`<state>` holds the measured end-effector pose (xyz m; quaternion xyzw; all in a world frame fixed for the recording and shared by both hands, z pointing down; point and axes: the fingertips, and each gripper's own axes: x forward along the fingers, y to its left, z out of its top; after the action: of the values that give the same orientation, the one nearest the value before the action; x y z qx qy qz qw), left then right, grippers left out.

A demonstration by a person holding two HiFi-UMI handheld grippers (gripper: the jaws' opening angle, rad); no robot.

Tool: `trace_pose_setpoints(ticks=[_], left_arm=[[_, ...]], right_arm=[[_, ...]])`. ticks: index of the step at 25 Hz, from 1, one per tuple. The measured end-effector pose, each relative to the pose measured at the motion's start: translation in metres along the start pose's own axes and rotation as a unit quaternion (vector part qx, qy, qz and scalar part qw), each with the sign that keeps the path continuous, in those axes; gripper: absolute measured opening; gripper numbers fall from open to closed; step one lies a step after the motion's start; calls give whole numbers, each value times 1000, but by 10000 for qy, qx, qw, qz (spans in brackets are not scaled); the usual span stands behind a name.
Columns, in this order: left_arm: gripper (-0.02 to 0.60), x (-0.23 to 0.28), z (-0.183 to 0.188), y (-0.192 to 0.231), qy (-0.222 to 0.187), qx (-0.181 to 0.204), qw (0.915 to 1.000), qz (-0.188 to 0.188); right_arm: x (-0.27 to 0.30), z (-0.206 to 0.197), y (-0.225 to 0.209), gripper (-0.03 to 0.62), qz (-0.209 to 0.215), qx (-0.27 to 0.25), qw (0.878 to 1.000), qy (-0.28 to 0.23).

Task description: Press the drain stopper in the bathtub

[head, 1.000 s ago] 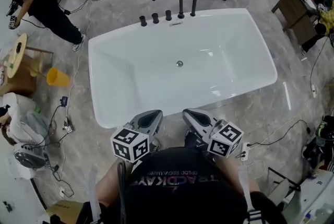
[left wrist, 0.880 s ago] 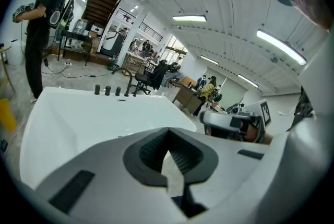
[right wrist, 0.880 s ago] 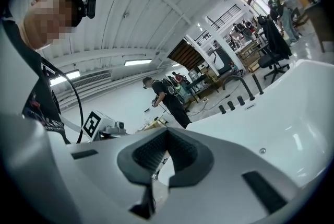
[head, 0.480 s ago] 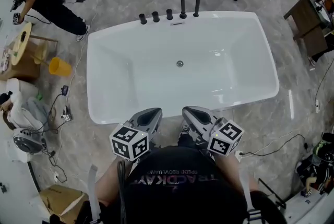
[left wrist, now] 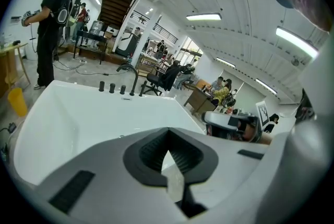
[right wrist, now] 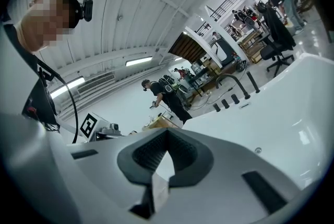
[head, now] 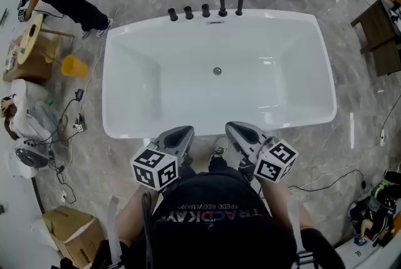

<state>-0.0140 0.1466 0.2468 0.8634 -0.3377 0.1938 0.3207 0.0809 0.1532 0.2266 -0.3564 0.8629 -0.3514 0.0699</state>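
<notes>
While the left gripper [head: 179, 133] and right gripper [head: 239, 130] hang at lower centre, jaws pressed together on nothing, the drain stopper [head: 217, 71] lies straight up-frame on the bathtub [head: 125, 132] floor, slightly nearer the right gripper.

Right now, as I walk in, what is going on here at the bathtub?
A person stands at the near side of the white rectangular bathtub with a gripper in each hand. The left gripper and the right gripper are both shut on nothing, held close to the body outside the near rim. The small round metal drain stopper lies in the tub floor, away from both grippers.
</notes>
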Motion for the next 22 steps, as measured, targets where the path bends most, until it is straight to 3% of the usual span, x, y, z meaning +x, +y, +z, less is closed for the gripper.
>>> trace_pose_setpoints(ticks=[8, 22], left_arm=[[5, -7, 7, 19, -51, -41, 10000, -54], [5, -33, 29, 89, 188, 100, 9974, -693]], right_arm=[[16, 3, 5, 12, -111, 1, 9999, -33], [87, 11, 31, 12, -800, 87, 9959, -411]])
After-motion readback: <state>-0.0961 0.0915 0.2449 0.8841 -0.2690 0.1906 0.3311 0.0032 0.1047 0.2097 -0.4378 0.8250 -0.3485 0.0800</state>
